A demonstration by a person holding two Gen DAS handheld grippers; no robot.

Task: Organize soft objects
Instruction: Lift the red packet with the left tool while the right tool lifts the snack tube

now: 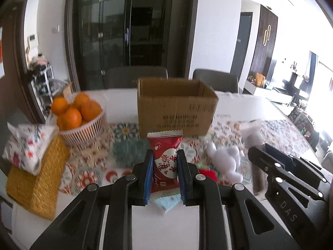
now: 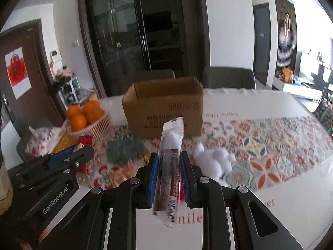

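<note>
- the red snack packet (image 1: 165, 162) is pinched between the jaws of the left gripper (image 1: 165, 166), standing tall with its long side pointing up toward the box
- the long clear snack packet (image 2: 170, 166) is pinched the same way in the right gripper (image 2: 168, 173), its long side leaning up and away from the jaws
- the brown cardboard box (image 1: 174, 112) sits straight ahead of both packets, farther back on the bench, with its top open
- both hands look about as near to the box as each other, side by side; i think the next move is to carry the packets forward and over the box rim
- more soft things lie on the bench between the jaws and the box: a white fluffy toy (image 1: 225, 160), a blue-green fuzzy thing (image 1: 130, 152) and something red and fluffy (image 1: 208, 171)
- the bench (image 2: 291, 177) is white with a flowery mat (image 2: 270, 145) on it
- off to the left are a basket of oranges (image 1: 79, 114) and a yellow woven box (image 1: 37, 179) with a flowery tissue pack
- behind the bench are two grey chairs (image 1: 216, 80) and dark glass doors (image 1: 129, 31)
</note>
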